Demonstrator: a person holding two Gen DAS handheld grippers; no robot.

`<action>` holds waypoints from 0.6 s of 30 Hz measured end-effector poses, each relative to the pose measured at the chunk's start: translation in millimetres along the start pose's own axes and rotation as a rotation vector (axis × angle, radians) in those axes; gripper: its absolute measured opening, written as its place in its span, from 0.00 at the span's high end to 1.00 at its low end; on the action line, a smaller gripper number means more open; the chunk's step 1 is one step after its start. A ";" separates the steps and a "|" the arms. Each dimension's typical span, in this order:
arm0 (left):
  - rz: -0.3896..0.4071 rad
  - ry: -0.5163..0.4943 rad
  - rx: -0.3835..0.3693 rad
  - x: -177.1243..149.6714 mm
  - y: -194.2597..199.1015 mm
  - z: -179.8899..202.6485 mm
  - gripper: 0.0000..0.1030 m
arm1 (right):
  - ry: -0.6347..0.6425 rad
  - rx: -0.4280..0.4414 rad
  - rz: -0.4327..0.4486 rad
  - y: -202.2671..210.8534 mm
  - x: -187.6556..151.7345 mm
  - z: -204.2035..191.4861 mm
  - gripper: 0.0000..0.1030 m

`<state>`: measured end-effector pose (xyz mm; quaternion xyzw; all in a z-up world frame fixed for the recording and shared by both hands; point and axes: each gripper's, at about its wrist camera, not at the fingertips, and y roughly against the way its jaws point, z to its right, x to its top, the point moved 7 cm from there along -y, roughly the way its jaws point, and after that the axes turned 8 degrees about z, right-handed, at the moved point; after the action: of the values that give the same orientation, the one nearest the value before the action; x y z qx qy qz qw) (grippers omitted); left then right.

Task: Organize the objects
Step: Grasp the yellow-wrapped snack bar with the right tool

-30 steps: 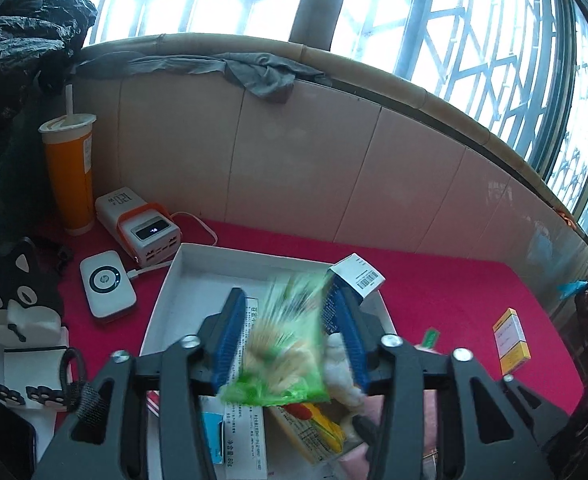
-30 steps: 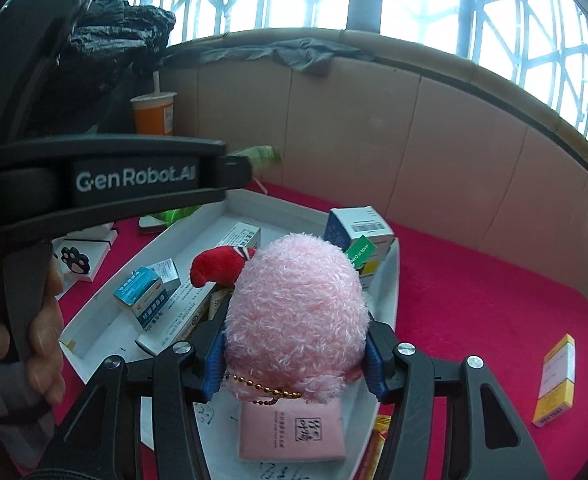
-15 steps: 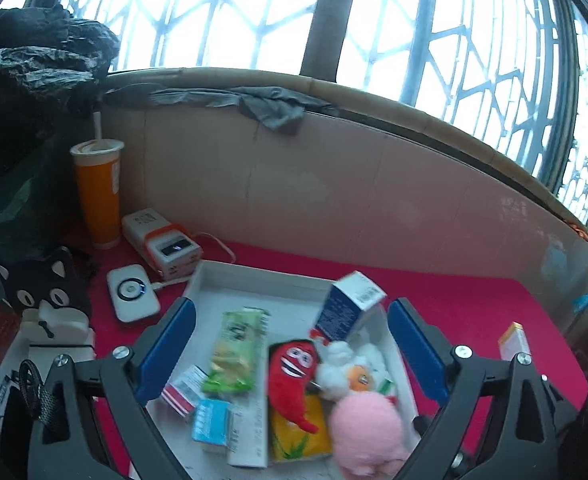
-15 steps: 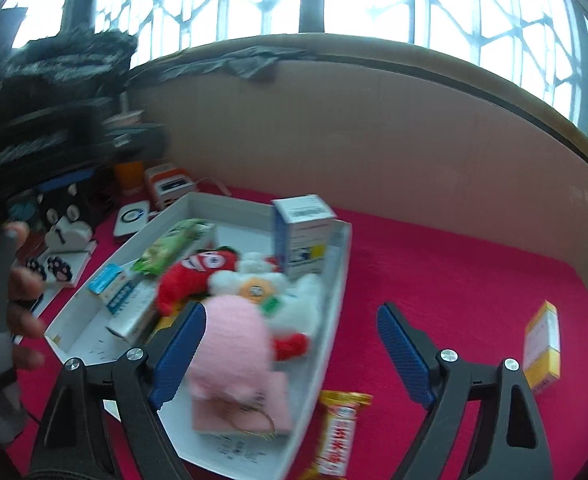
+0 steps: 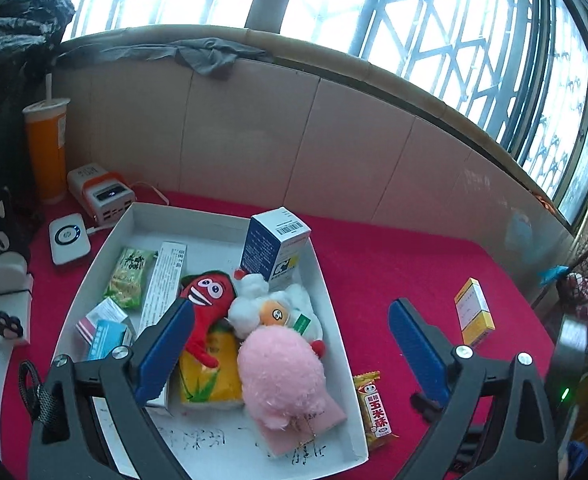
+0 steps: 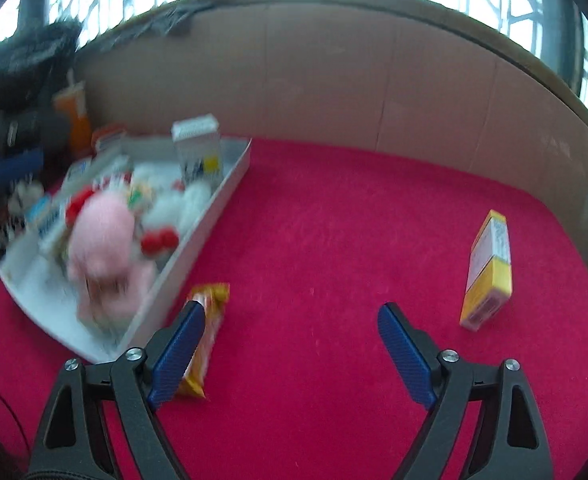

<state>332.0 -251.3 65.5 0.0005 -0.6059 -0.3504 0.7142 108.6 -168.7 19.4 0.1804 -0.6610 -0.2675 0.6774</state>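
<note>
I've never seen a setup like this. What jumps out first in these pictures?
The bright red tablecloth fills both views. On its left side sits a shallow white cardboard tray crammed with small boxes and toys, a fluffy pink plush ball nearest the camera and a grinning red chili plush behind it. Outside the tray lie a yellow snack packet and a yellow and white box.

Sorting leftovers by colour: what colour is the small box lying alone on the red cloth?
Yellow with a pale pink panel; the small box shows best in the right wrist view.

The snack bar [image 5: 375, 412], just beside the tray [image 5: 336, 320], read "玉米酥". The blue box [image 5: 276, 250] in the tray bore a barcode, digits illegible.
</note>
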 end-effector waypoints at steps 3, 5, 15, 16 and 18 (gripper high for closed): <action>0.008 0.011 0.016 0.0 2.8 -3.8 0.06 | -0.025 0.028 -0.021 -6.4 -4.4 -5.6 0.33; 0.012 0.015 0.025 0.0 4.6 -6.4 0.06 | -0.025 0.049 -0.029 -9.9 -3.6 -13.6 0.33; -0.004 0.039 0.045 -6.2 1.8 -13.3 0.06 | 0.048 0.084 -0.068 -26.0 -7.4 -48.3 0.38; -0.004 0.037 0.044 -6.1 1.6 -11.8 0.06 | 0.053 0.093 -0.071 -26.1 -7.3 -51.9 0.39; -0.008 0.031 0.042 -6.1 0.6 -6.9 0.06 | 0.067 0.095 -0.070 -27.1 -7.3 -56.5 0.46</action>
<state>338.2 -250.7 58.6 0.0232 -0.6019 -0.3403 0.7221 161.5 -191.9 -6.1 0.2441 -0.6431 -0.2533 0.6802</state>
